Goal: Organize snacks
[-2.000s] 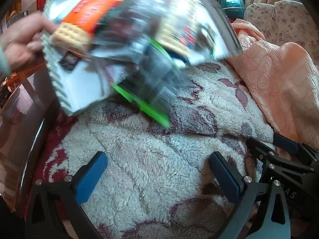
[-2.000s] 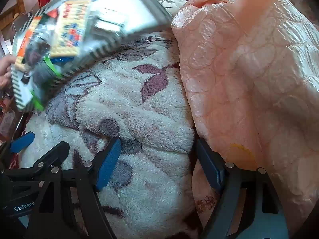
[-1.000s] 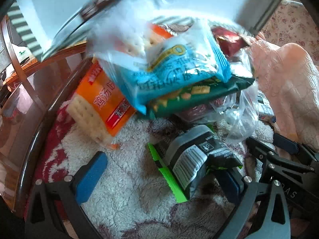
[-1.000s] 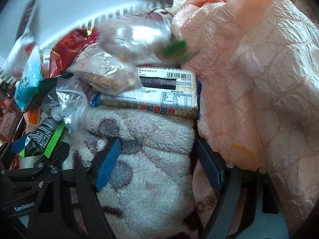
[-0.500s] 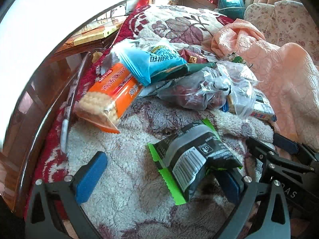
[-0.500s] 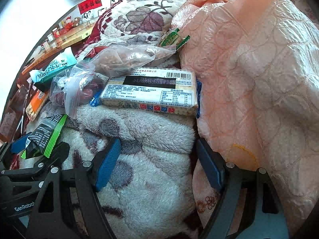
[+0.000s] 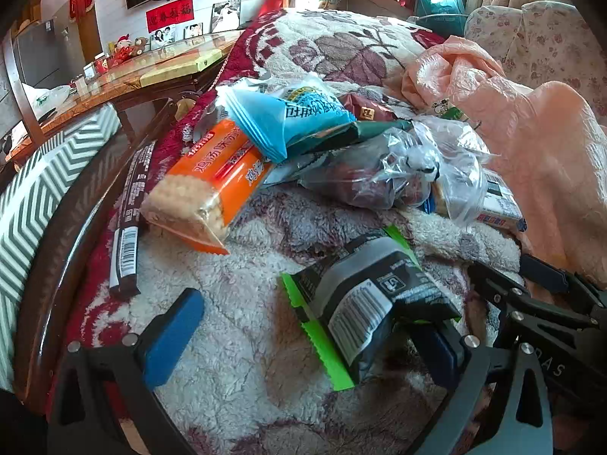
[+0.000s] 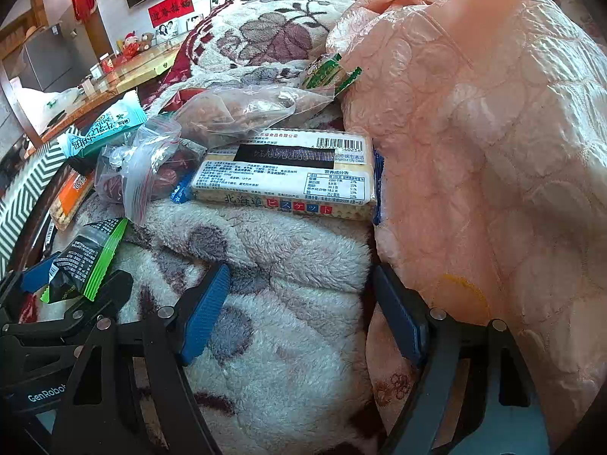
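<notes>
I see the snacks heaped on a fleecy floral blanket (image 7: pixel 235 303) beside a peach quilt (image 8: pixel 493 132): orange cracker pack (image 7: pixel 205 189), blue packet (image 7: pixel 288 113), bagged red dates (image 7: pixel 375 182), cream biscuit box (image 8: pixel 288 178). A black-green pouch (image 7: pixel 364 303) lies against my left gripper (image 7: pixel 303 337), jaws spread wide, empty. My right gripper (image 8: pixel 303 314) also gapes, empty. A glass-topped wooden table (image 7: pixel 125 79) stands behind.
</notes>
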